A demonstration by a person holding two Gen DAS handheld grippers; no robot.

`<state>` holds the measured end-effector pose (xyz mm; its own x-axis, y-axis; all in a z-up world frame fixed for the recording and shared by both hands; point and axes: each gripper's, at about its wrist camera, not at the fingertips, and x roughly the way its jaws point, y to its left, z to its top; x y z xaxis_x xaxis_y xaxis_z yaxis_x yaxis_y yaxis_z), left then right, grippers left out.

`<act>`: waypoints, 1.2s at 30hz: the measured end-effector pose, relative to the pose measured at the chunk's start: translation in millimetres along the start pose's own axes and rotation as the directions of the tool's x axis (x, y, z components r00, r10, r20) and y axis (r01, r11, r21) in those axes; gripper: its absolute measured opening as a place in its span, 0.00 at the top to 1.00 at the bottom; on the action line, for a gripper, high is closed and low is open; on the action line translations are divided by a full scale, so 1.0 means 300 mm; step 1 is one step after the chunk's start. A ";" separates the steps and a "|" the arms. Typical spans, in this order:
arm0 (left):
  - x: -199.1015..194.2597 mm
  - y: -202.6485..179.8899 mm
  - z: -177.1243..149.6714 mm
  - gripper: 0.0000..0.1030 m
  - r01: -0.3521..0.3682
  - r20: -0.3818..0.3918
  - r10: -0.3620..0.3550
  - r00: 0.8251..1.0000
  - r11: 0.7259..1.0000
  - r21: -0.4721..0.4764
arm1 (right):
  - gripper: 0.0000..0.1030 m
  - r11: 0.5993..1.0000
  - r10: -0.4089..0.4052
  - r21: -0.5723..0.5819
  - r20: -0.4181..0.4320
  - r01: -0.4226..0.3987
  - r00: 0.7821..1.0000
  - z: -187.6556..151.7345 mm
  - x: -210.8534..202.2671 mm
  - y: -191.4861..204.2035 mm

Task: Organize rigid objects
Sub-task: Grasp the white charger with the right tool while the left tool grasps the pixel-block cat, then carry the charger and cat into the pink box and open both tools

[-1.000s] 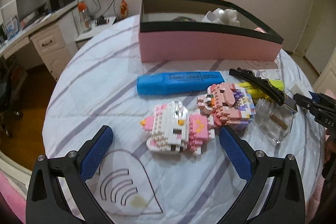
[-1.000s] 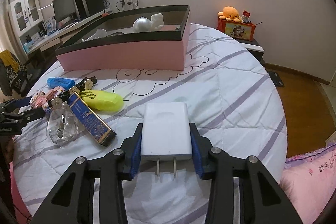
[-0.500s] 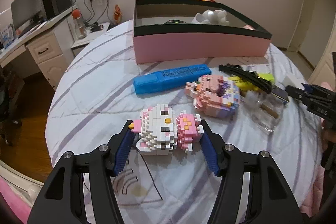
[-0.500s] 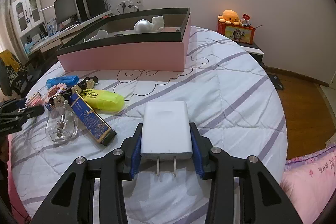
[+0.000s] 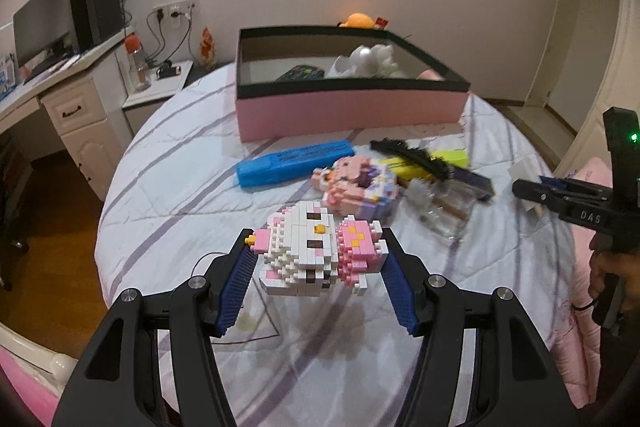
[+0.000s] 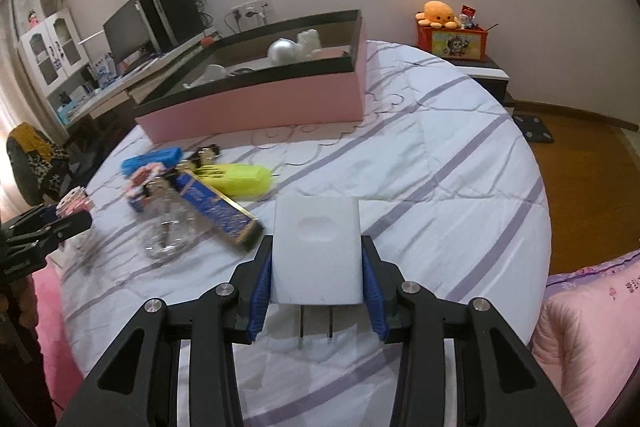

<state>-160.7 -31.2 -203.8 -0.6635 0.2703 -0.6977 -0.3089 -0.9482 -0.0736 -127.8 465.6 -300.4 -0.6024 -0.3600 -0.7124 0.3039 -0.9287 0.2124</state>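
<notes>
- Brick-built cat figure (image 5: pixel 316 251) is sitting crosswise between the blue pads of the left gripper (image 5: pixel 316 275), its long axis running from pad to pad; the jaws are pinching it at both ends, and it appears to be hanging clear of the quilt (image 5: pixel 180 163), judging by the shadow beneath it.
- White charger (image 6: pixel 317 250) is being pinched on its two flat sides by the right gripper (image 6: pixel 317 283), prongs pointing back toward the camera.
- Pink box (image 5: pixel 352 111) is lying straight ahead of the left jaws, open side up, its long axis running across the left view; in the right view (image 6: pixel 256 103) it is lying ahead and to the left.
- Between cat and box, a blue marker (image 5: pixel 294 165), a second brick figure (image 5: pixel 360 183), a glass bottle (image 5: pixel 444 213) and a black brush (image 5: pixel 408 159) are crowding the path, so a raised carry is probably needed.
- Room inside the box looks open near its front-left corner; a white ornament (image 5: pixel 368 61) is occupying the back.
- Left gripper looks nearer the box than the right.
</notes>
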 end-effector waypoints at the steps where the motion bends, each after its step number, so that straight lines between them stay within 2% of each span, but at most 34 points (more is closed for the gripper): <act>1: -0.009 -0.006 0.003 0.40 -0.001 0.006 0.001 1.000 1.000 0.005 | 0.60 1.000 0.008 -0.003 -0.002 -0.008 1.000 -0.002 -0.008 0.007; 14: -0.082 -0.077 0.041 0.40 0.012 0.054 -0.015 0.998 0.998 0.056 | 0.60 0.995 0.093 -0.038 0.046 -0.092 0.995 0.015 -0.114 0.091; 26: -0.085 -0.090 0.113 0.40 0.000 0.079 -0.007 0.997 0.996 0.090 | 0.60 0.988 0.139 -0.076 0.048 -0.135 0.989 0.056 -0.123 0.132; 36: -0.021 -0.096 0.254 0.40 -0.014 0.088 0.000 0.996 0.987 0.159 | 0.60 0.981 0.137 -0.144 0.047 -0.129 0.989 0.157 -0.093 0.156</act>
<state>-199.5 7.1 -143.0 -0.7207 0.2840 -0.6324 -0.4044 -0.9132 0.0507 -131.7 428.0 -239.1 -0.5889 -0.4878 -0.6444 0.4821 -0.8520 0.2044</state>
